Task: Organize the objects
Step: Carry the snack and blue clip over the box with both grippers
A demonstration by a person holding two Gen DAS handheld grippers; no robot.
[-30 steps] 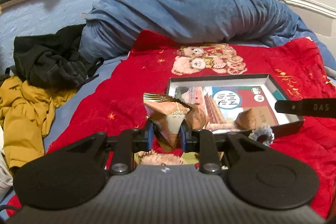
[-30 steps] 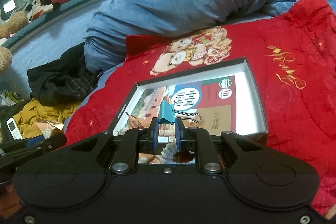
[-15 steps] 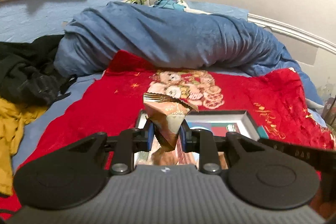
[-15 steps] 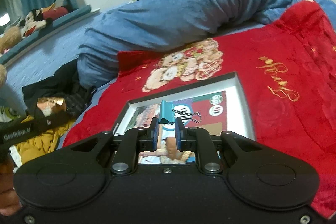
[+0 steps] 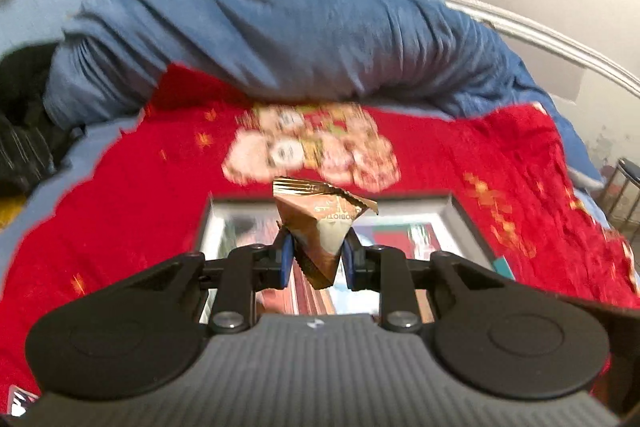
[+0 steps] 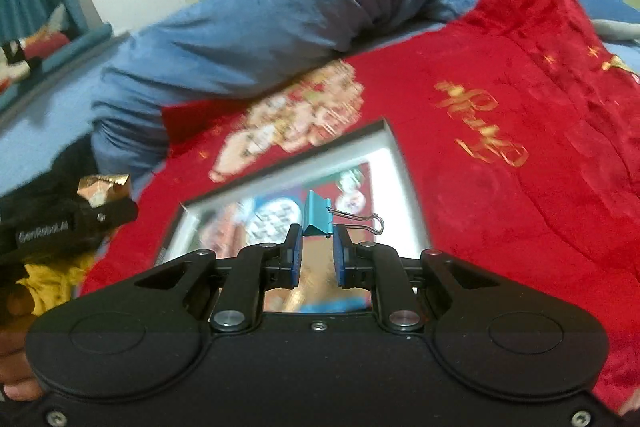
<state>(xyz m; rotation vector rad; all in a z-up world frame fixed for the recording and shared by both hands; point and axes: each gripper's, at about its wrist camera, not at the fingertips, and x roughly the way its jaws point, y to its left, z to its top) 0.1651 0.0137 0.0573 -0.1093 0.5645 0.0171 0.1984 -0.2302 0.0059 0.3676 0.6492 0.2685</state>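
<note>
My left gripper (image 5: 316,257) is shut on a brown and gold snack packet (image 5: 322,227) and holds it in the air above the near left part of a shallow dark-rimmed box (image 5: 460,213). My right gripper (image 6: 317,251) is shut on a teal binder clip (image 6: 318,219) with wire handles, held above the same box (image 6: 404,171), which has a colourful printed bottom. The left gripper (image 6: 80,219) with the packet (image 6: 105,187) shows at the left of the right wrist view.
The box lies on a red blanket (image 5: 480,155) with a teddy-bear print (image 5: 312,147). A rumpled blue duvet (image 5: 280,39) lies behind it. Dark clothes (image 5: 20,131) and a yellow garment (image 6: 52,279) lie at the left. A white bed frame (image 5: 540,43) runs at the right.
Both grippers have moved forward over the box, still holding the packet and the clip. The views tilt and blur with the motion. The left gripper has come closer to the right one.
</note>
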